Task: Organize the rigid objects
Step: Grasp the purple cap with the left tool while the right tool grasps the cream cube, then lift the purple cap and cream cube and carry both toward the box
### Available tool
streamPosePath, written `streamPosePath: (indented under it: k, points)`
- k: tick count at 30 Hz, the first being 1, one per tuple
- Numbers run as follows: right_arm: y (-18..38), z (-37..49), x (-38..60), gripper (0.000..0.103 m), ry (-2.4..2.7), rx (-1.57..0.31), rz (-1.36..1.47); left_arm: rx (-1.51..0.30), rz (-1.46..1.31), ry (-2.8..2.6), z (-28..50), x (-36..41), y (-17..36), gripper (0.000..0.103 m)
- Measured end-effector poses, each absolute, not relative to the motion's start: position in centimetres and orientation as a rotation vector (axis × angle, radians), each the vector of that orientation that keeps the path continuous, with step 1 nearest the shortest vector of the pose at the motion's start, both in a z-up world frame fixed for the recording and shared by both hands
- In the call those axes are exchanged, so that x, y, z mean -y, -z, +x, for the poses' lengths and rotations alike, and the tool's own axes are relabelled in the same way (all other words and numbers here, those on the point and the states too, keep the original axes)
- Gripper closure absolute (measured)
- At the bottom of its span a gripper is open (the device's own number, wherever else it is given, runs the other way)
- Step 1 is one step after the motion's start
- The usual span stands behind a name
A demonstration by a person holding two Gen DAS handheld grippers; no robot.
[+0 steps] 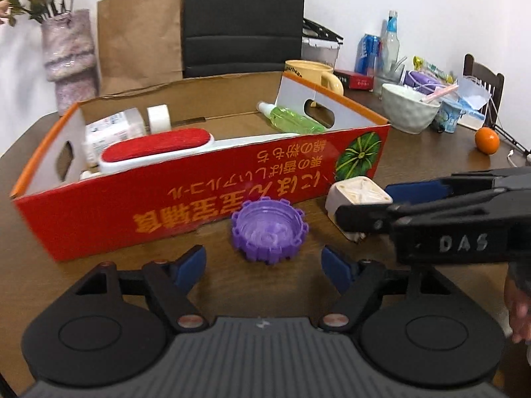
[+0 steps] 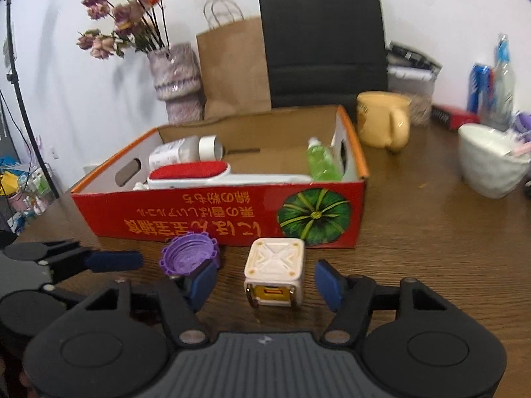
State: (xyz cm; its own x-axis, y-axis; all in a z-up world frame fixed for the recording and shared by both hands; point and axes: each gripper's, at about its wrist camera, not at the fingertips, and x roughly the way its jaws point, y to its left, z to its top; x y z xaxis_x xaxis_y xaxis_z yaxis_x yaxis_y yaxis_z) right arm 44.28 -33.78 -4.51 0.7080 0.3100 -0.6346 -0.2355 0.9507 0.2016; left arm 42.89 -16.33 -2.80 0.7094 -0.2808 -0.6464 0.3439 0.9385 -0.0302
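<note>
A purple ribbed cap (image 1: pixel 268 232) lies open side up on the brown table, just ahead of my left gripper (image 1: pixel 264 265), whose blue pads stand open and clear of it. A white cube-shaped object (image 2: pixel 274 272) sits between the pads of my right gripper (image 2: pixel 265 283), with a gap on each side. Behind both stands a red cardboard box (image 2: pixel 215 212) holding a red-faced lint brush (image 2: pixel 187 169), a white bottle (image 2: pixel 169 154), a tape roll (image 2: pixel 210 147) and a green bottle (image 2: pixel 320 161). In the right wrist view a left gripper finger (image 2: pixel 113 260) reaches beside the cap (image 2: pixel 189 255).
A yellow mug (image 2: pixel 381 121) and a white bowl (image 2: pixel 491 165) stand right of the box. An orange (image 1: pixel 487 140), a can and bottles crowd the far right. A vase of dried flowers (image 2: pixel 176 79) and paper bags stand behind the box.
</note>
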Motion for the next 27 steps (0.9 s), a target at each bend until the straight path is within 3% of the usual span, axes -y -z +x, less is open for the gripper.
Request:
streamPosePath:
  k: [4, 6, 17, 27]
  points:
    - [5.3, 45.4, 34.0, 0.06, -0.287, -0.734, 0.125, -0.693, 0.119, 0.345, 44.4, 17.0, 3.2, 0.034]
    - [5.4, 45.6, 34.3, 0.061, -0.288, -0.734, 0.14, -0.676, 0.135, 0.355, 44.7, 17.4, 3.3, 0.047]
    - [4.7, 44.4, 34.8, 0.062, -0.266, -0.704, 0.132, -0.632, 0.134, 0.35, 43.5, 17.4, 2.3, 0.048]
    - [-0.3, 36.4, 34.7, 0.062, -0.275, -0.525, 0.132, -0.468, 0.057, 0.206, 34.2, 13.9, -2.5, 0.048]
